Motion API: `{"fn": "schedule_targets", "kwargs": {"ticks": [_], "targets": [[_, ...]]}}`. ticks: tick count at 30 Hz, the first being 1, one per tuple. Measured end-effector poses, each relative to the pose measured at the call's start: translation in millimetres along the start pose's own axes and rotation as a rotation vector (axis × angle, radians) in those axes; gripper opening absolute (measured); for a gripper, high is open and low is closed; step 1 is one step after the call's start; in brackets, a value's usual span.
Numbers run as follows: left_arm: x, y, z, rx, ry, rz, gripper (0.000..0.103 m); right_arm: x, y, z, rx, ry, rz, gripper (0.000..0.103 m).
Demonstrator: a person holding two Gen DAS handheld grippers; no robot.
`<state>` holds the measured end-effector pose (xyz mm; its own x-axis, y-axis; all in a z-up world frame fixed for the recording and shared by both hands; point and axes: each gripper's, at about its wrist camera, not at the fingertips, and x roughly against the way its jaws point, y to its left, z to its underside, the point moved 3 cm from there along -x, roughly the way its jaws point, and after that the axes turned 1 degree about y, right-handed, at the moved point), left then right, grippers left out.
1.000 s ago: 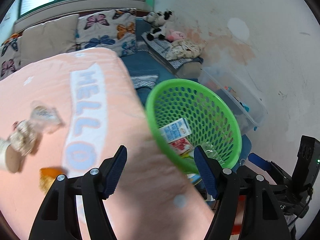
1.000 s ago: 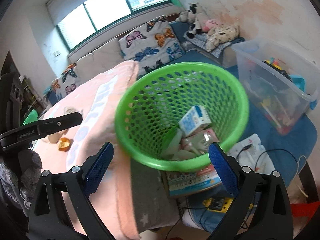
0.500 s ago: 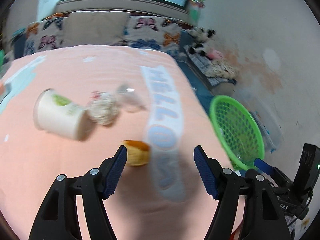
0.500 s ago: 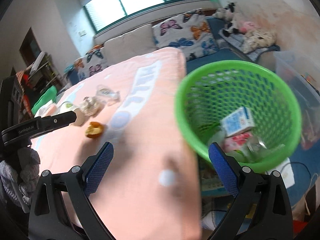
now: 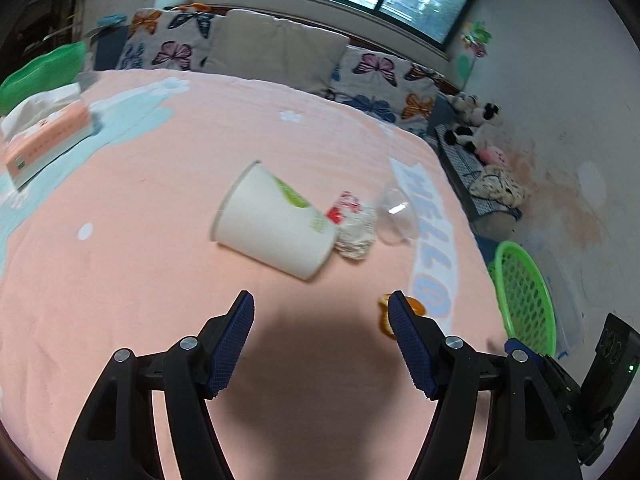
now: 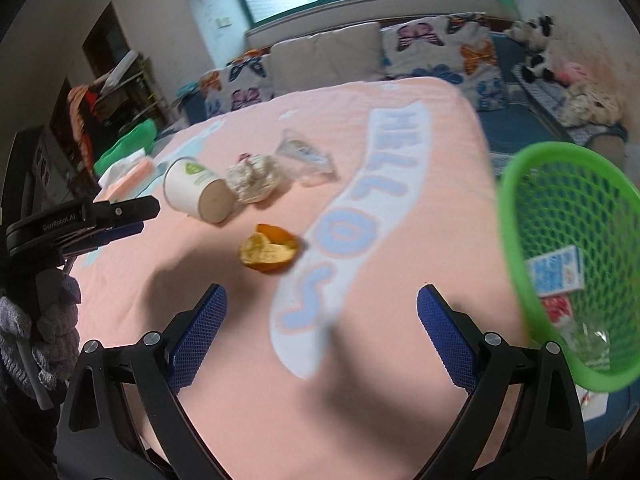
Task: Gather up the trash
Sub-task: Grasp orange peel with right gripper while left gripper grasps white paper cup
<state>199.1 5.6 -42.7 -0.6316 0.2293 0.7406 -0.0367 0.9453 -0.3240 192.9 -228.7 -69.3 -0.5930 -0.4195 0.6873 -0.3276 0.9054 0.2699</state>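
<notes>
On the pink blanket [image 5: 160,240] lie a tipped white paper cup [image 5: 276,226], a crumpled wrapper [image 5: 354,228], a clear plastic cup [image 5: 396,216] and an orange peel [image 6: 269,253]. The same cup [image 6: 196,190], wrapper [image 6: 252,178] and clear cup [image 6: 306,158] show in the right wrist view. My left gripper [image 5: 320,340] is open and empty, just short of the paper cup. My right gripper [image 6: 320,332] is open and empty, just short of the peel. The green mesh basket [image 6: 516,216] beside the bed holds a milk carton [image 6: 554,270] and other trash.
A tissue box [image 5: 44,136] and a green tub [image 5: 44,72] sit at the blanket's far left. Butterfly pillows [image 5: 280,52] line the head. Stuffed toys [image 5: 472,120] lie on a bench by the stained wall. The basket [image 5: 520,292] stands off the bed's right edge.
Both grippers swung left, away from the basket and over the blanket. The cup, wrapper and peel came into the middle of both views. Both grippers stayed open.
</notes>
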Motion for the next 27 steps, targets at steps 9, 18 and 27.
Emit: {"fn": "schedule_targets", "kwargs": {"ticks": [9,18,27], "targets": [[-0.9,26.3,-7.5,0.064,0.002,-0.016,0.067,-40.7,30.1,-12.8,0.087,0.049,-0.035,0.093],[-14.9,36.7,-21.6,0.160,0.010,-0.015,0.067,-82.6,36.6,-21.7,0.122,0.107,-0.025,0.084],[-34.8,41.5,-33.3,0.294,0.019,0.009,0.069,-93.1,41.6,-22.8,0.169,0.118,0.005,0.071]]}}
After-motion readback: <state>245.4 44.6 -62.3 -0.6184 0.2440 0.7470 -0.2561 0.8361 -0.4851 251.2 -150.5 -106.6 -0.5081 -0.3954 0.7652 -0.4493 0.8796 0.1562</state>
